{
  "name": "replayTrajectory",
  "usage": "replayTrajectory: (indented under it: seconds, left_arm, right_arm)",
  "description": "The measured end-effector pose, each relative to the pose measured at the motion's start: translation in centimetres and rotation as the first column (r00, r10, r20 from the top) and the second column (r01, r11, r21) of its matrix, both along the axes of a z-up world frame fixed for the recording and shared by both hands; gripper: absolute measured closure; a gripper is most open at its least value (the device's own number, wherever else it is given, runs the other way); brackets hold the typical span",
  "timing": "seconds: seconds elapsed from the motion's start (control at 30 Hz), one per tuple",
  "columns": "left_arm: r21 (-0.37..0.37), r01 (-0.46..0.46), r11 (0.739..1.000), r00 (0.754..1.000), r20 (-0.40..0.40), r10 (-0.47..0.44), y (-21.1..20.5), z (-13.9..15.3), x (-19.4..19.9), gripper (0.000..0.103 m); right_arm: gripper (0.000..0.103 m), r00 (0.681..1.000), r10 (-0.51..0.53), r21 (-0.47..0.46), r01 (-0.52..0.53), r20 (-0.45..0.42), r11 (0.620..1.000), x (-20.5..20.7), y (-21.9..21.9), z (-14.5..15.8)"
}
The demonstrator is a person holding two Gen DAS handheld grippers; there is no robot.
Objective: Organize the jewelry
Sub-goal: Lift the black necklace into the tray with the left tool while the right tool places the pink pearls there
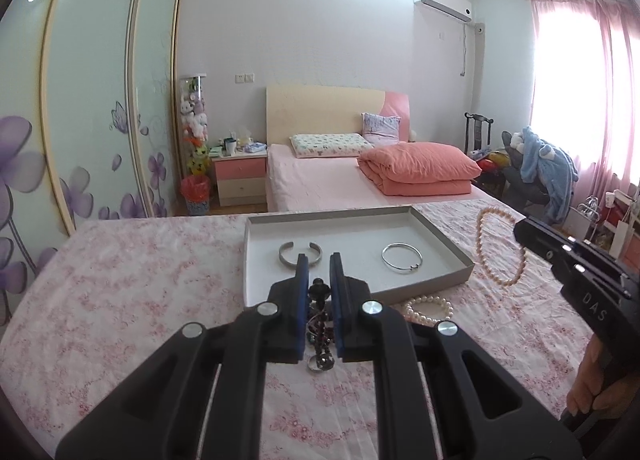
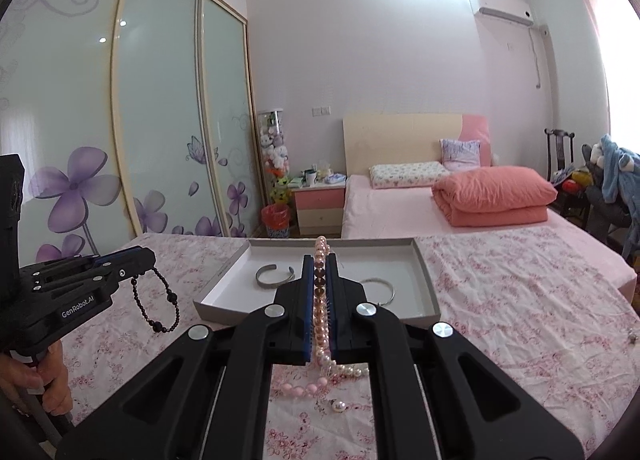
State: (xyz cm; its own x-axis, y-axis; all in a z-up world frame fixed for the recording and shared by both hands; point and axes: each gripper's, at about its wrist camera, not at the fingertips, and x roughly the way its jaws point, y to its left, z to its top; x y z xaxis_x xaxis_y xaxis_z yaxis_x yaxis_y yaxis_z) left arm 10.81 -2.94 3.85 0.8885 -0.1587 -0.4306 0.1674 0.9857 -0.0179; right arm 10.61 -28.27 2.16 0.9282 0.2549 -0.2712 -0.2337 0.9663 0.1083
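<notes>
My left gripper [image 1: 319,260] is shut on a dark bead bracelet [image 1: 319,292], which hangs as a loop in the right wrist view [image 2: 160,304]. My right gripper [image 2: 319,260] is shut on a pink pearl necklace [image 2: 321,284], which hangs as a long loop in the left wrist view [image 1: 500,248]. A shallow grey tray [image 1: 452,256] lies ahead on the floral cloth and holds an open silver cuff [image 1: 300,254] and a thin silver bangle [image 1: 401,258]. A white pearl bracelet [image 1: 429,308] lies on the cloth in front of the tray.
A small ring [image 1: 318,363] lies on the cloth under my left gripper. A pink bead strand [image 2: 302,390] and a pearl earring [image 2: 338,406] lie under my right gripper. A bed with a folded pink quilt [image 1: 420,168] stands behind, and a wardrobe [image 1: 80,100] to the left.
</notes>
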Motion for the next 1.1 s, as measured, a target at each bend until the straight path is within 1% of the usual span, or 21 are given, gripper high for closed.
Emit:
replayTrajectory:
  seconds: [0.13,0.33,0.6,0.7,0.8,1.1]
  left_arm:
    - [0.018,-0.01,1.0,1.0,0.003,0.009,-0.3,-0.2,0.4,0.092]
    - [0.02,-0.023,1.0,1.0,-0.001,0.023,-0.7,-0.3,1.7,0.092]
    - [0.004,-0.049,0.999,0.999,-0.021,0.049,-0.9,-0.3,5.9,0.092]
    - [-0.001,-0.051,0.999,0.998,-0.037,0.051,-1.0,-0.6,8.0,0.092]
    - [-0.006,-0.043,0.999,0.997,-0.067,0.042,-1.1,-1.4,10.3,0.092]
    - [0.009,-0.038,0.999,0.988,-0.147,0.039,-1.6,-4.3,17.7,0.092]
  right_arm:
    - [0.096,0.999,-0.016,-0.015,0.017,0.031,1.0,-0.1,0.0,0.3]
    - [0.096,0.997,-0.04,-0.017,0.041,0.063,0.999,0.8,-0.3,0.8]
    - [0.096,0.996,-0.053,0.003,0.053,0.072,0.999,3.7,-0.6,1.6]
    - [0.096,0.997,-0.055,0.003,0.055,0.06,0.999,5.4,-0.7,1.5]
    - [0.096,0.998,-0.054,0.0,0.054,0.031,0.999,7.6,-0.5,0.8]
    - [0.096,0.994,-0.058,-0.009,0.057,-0.091,0.998,14.9,0.5,-2.0]
